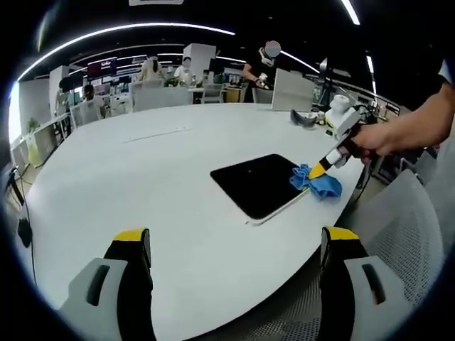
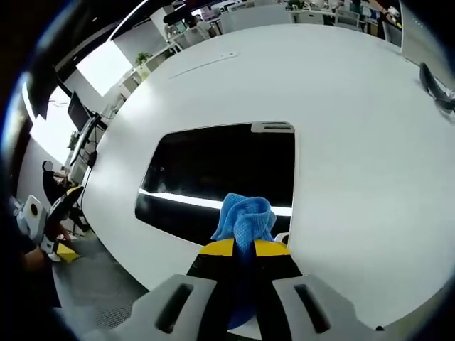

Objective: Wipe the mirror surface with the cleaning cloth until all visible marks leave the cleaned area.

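Right hand-held gripper [image 2: 244, 249] clamps cloth [image 2: 244, 217] (on mirror [image 2: 213, 170]).

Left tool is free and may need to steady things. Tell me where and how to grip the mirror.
Judging by its pose, take the mirror by its pale near edge, coming in low from the table's rim side. It lies flat, so only an edge offers purchase, and the right tool with the blue cloth occupies the right corner.

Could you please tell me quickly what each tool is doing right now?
Left tool: open, holding nothing, above the white table.
Right tool: closed on the crumpled blue cleaning cloth, at the edge of the dark rectangular mirror.
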Tool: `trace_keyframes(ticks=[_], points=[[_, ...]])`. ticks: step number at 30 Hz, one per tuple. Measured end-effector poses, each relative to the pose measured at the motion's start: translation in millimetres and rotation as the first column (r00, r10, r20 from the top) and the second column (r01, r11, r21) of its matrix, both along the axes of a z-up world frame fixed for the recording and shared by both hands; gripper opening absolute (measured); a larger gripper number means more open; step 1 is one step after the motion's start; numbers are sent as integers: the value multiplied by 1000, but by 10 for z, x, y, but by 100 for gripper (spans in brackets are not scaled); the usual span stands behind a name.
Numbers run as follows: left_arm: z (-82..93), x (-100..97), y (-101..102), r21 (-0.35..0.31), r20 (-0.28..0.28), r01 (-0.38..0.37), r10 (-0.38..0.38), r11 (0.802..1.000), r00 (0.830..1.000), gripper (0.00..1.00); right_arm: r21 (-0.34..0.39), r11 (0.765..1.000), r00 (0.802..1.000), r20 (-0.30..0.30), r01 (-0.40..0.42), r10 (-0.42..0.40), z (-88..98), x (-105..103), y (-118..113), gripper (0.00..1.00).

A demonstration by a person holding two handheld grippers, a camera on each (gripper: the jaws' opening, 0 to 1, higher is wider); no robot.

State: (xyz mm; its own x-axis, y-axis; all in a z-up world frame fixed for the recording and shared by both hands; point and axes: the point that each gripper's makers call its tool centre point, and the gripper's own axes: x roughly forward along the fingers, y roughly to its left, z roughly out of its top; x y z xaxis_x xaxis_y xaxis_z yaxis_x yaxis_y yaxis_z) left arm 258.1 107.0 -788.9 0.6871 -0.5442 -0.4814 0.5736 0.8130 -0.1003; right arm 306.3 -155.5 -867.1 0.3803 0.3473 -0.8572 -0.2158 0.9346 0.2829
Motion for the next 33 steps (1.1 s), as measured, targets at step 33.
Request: trace_keyframes(ticks=[33], points=[[-23, -2, -16, -15, -18, 4, -5, 1000, 1000, 99, -63, 998, 998, 64, -13, 17, -6, 567, -18, 2]])
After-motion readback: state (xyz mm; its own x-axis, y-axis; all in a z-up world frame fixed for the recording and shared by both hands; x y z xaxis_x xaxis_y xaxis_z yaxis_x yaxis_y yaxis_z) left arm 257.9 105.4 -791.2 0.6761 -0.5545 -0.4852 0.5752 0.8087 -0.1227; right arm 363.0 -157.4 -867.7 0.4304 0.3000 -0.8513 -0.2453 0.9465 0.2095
